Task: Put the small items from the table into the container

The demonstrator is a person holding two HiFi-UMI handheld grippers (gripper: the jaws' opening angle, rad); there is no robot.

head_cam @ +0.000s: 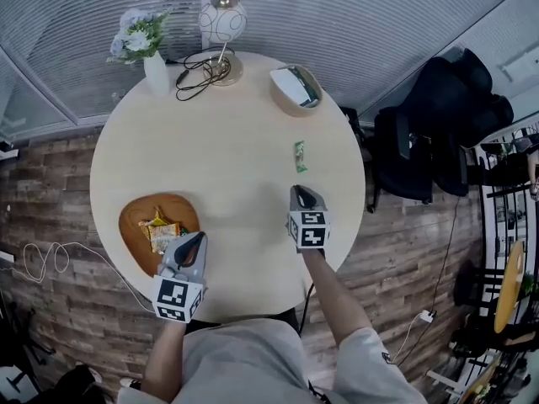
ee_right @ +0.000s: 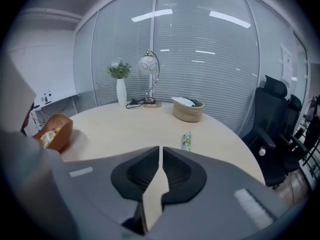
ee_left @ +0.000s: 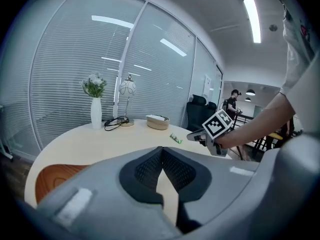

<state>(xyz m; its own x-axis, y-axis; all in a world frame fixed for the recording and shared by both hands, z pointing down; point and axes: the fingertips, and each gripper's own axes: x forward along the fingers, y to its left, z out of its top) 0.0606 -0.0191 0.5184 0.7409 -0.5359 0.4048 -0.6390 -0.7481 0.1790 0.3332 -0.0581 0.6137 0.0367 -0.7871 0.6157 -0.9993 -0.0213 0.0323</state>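
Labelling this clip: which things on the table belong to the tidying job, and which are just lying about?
Job: green packet, brown bowl, packets already in it.
Lying about: lamp, vase of flowers, cable, woven basket.

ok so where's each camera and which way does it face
Head view: on the head, steeply down at the table; forearms, left gripper, right gripper show.
Left gripper view: on the left gripper, across the table; its shut jaws, the right gripper show.
Right gripper view: on the right gripper, toward the green sachet; its shut jaws show.
All share the green sachet.
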